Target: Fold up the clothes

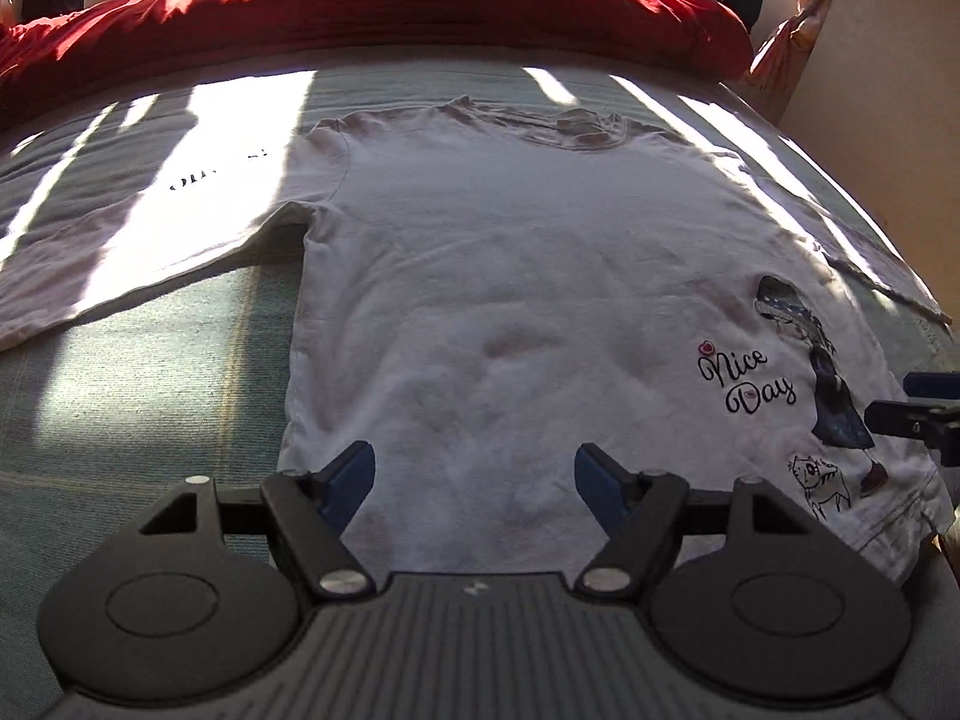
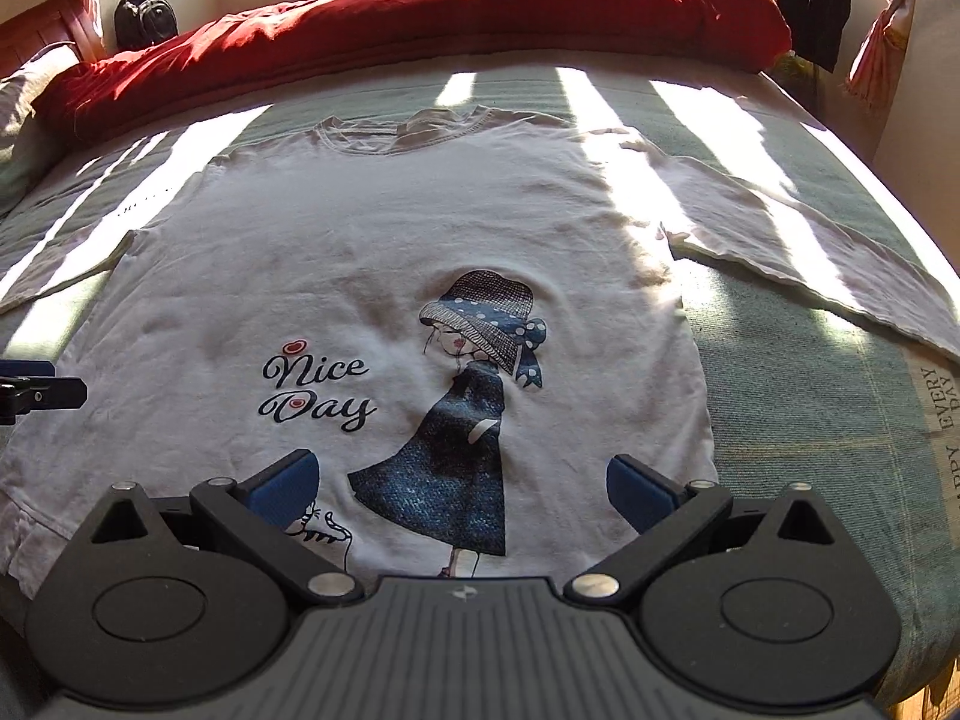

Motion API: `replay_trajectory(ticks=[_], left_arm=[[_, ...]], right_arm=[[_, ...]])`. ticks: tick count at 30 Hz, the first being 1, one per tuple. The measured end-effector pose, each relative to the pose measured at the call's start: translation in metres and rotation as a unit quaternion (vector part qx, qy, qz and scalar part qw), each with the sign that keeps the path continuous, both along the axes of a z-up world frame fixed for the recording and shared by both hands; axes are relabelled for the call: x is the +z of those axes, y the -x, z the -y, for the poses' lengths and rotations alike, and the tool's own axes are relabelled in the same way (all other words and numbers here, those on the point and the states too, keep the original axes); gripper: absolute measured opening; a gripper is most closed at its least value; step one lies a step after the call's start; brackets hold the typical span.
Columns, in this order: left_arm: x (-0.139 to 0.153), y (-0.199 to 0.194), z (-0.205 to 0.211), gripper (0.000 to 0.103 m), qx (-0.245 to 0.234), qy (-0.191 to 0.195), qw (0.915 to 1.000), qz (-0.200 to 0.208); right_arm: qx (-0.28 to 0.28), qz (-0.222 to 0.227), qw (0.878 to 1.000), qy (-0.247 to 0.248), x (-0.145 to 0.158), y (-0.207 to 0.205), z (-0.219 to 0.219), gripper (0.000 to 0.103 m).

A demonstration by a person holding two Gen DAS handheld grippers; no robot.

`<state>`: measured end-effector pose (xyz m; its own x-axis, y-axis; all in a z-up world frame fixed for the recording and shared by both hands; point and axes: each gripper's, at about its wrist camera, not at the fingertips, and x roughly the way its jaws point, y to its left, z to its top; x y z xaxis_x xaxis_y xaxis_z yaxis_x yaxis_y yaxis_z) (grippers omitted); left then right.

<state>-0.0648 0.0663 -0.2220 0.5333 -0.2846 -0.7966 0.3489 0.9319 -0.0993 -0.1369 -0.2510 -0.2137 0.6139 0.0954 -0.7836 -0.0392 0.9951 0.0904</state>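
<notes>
A: Status of garment?
B: White T-shirt [image 2: 372, 252] spread flat, print side up, on green bedspread [image 2: 798, 420]. Collar toward far edge of bed, hem toward near edge. Printed figure in blue dress plus "Nice Day" lettering on lower half. Both sleeves extended sideways toward left and right edges of bed; right sleeve [image 2: 804, 252] with slightly rumpled hem.

A: Status of tongs?
B: Left gripper [image 1: 474, 480] spread wide, blue pads clear of fabric, nothing between them, positioned over hem near shirt's left side. Right gripper [image 2: 462, 486] likewise spread wide, nothing clamped, positioned over hem at printed dress. Each gripper's tip visible at side margin of other wrist view.

A: Surroundings and obstructions?
B: Red duvet [image 2: 456, 12] bunched along far edge of bed, well apart from collar. Dark backpack [image 2: 146, 18] against wall beyond far left corner. Dark garment [image 2: 817, 0] hanging beyond far right corner, orange curtain [image 2: 882, 30] just beside it. Woven label reading "EVERY DAY" on bedspread near right edge. Nothing lying on shirt itself.

A: Edges and open room?
B: Bare bedspread between collar and duvet, also on either side of shirt body below sleeves. Strong sun stripes across fabric and bedspread; left sleeve [image 1: 120, 240] partly washed out by glare. Hem close to near edge of bed; exact margin there hidden behind gripper bodies.
</notes>
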Motion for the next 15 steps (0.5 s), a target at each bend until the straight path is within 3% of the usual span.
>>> replay_trajectory(ticks=[2,7,12,15], left_arm=[[-0.009,0.006,0.011,0.074,0.001,-0.018,0.9998,0.002],[-0.021,0.037,0.014,0.075,0.024,-0.028,0.9993,0.012],[-0.019,0.071,0.005,0.077,0.026,-0.031,0.9991,0.013],[-0.018,0.087,0.002,0.077,0.033,-0.031,0.9989,0.014]], right_arm=[[0.003,0.011,1.000,-0.005,-0.008,-0.005,-0.002,0.103],[-0.014,-0.022,0.999,0.018,-0.040,0.001,-0.005,0.103],[-0.046,0.000,0.999,-0.004,-0.048,0.028,0.006,0.103],[-0.037,0.001,0.999,0.012,-0.048,0.040,0.002,0.103]])
